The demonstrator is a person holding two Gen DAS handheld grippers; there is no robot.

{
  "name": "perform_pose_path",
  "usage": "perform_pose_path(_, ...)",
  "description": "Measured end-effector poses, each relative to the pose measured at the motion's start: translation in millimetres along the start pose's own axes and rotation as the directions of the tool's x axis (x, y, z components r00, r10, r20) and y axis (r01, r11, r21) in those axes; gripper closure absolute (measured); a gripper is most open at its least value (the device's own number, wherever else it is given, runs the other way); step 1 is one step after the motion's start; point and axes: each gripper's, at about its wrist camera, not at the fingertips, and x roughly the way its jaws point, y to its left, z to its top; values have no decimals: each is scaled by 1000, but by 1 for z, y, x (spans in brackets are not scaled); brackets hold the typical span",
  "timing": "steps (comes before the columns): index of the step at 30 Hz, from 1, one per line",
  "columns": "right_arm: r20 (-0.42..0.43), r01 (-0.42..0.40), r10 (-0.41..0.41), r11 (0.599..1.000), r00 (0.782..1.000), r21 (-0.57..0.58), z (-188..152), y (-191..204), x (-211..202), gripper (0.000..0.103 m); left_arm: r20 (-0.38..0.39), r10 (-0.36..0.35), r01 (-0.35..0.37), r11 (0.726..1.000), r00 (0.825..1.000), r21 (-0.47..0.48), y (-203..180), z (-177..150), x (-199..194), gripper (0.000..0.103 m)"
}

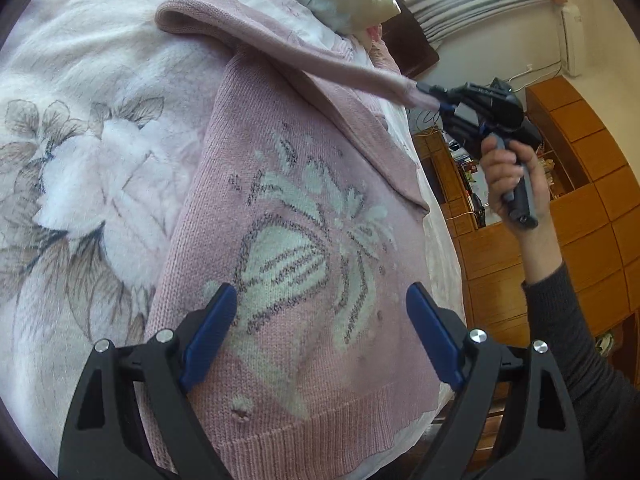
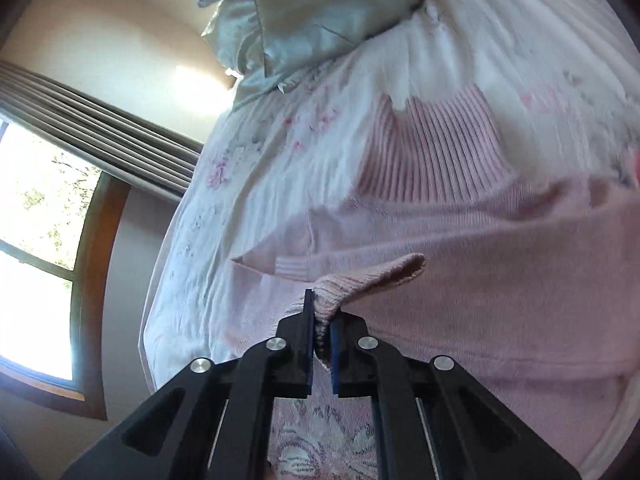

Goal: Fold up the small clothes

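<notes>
Pink knit sweater (image 1: 304,240) lies flat on the bed, straight ahead of and below my left gripper (image 1: 320,316), with its pale flower pattern facing up and its ribbed hem nearest the fingers. My left gripper hangs just above the hem with its blue pads wide apart and nothing between them. Ahead and to its right, my right gripper (image 1: 430,92) has its pads pressed together on the cuff (image 2: 324,312) of one sleeve (image 1: 304,56), which runs taut through the air from the shoulder to the tool. A hand (image 1: 512,184) in a dark sleeve holds that gripper's handle.

I judge the main risk to be the cuff slipping out: only a small bunch of knit sits between the pads, and the sleeve is under tension. A hard pull could also drag the whole body sideways and spoil its flat lay, since my left gripper pins nothing down. The loose knit may stretch or snag too.

Beyond the sweater, a white floral blanket (image 1: 80,168) covers the bed to the left of my left gripper. Pale pillows (image 2: 312,12) sit past the collar (image 2: 432,156), close to where the sleeve may need to travel. A curtained window (image 2: 40,216) lies left of my right gripper, and wooden cabinets (image 1: 580,208) stand behind the hand. Nothing blocks the fold itself.
</notes>
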Motion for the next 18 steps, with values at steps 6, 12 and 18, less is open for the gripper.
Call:
perform_pose_path(6,128,116,-101,986,987,-117,37,31,-55,97,0,13,-13,1000,1000,11,-3,-1,-3,17)
perform_pose_path(12,164,174,-168,985,972,-22,29,-40,-87,97,-7,11,-11,1000,1000,3,-1,-1,2,17)
perform_pose_path(18,115,209,-221,972,969,103,3,-127,-84,97,-20,11,-11,1000,1000,6,-4,-1,10,17)
